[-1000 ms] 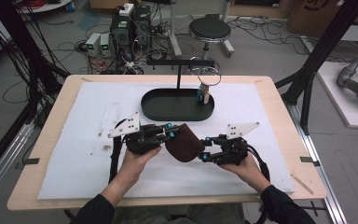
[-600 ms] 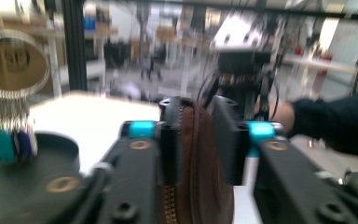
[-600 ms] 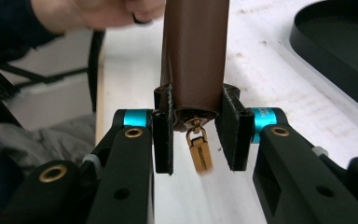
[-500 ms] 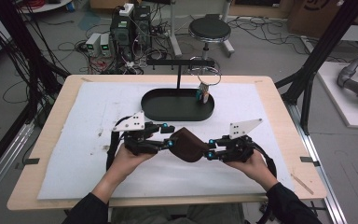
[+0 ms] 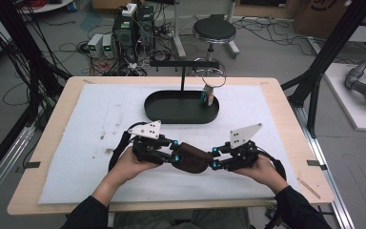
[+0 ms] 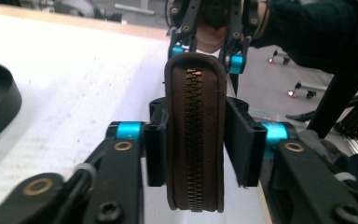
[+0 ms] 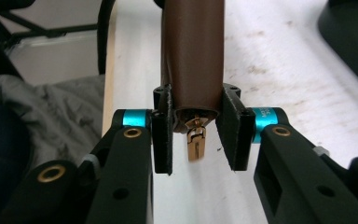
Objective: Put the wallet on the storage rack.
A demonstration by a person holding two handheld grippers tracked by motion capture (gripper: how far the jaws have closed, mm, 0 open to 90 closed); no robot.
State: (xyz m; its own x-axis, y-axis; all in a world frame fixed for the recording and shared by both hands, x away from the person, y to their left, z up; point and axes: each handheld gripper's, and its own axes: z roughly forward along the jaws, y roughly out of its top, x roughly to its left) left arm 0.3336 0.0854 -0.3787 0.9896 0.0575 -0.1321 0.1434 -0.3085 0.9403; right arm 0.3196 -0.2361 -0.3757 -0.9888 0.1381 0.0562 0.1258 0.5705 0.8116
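Note:
A brown zipped pouch [image 5: 193,160] hangs just above the white mat, held at both ends. My left gripper [image 5: 174,155] is shut on its left end. In the left gripper view the pouch [image 6: 196,93] stands edge-on between the pads of the left gripper [image 6: 195,149], its brass zip facing the camera. My right gripper [image 5: 214,160] is shut on the other end. In the right gripper view the pouch [image 7: 193,56] is squeezed by the right gripper [image 7: 195,135], and the gold zip pull [image 7: 196,142] dangles from its tip between the pads.
A black oval tray [image 5: 171,114] lies behind the grippers with a T-shaped stand [image 5: 183,64], a wire ring [image 5: 210,76] and a small coloured item [image 5: 208,98] on it. The white mat [image 5: 95,119] covers the wooden table, whose front edge [image 5: 171,205] runs close to the hands.
Both grippers and the pouch have come a little nearer the front edge and slightly to the right. The pouch now lies flatter between them. Both grips are unchanged.

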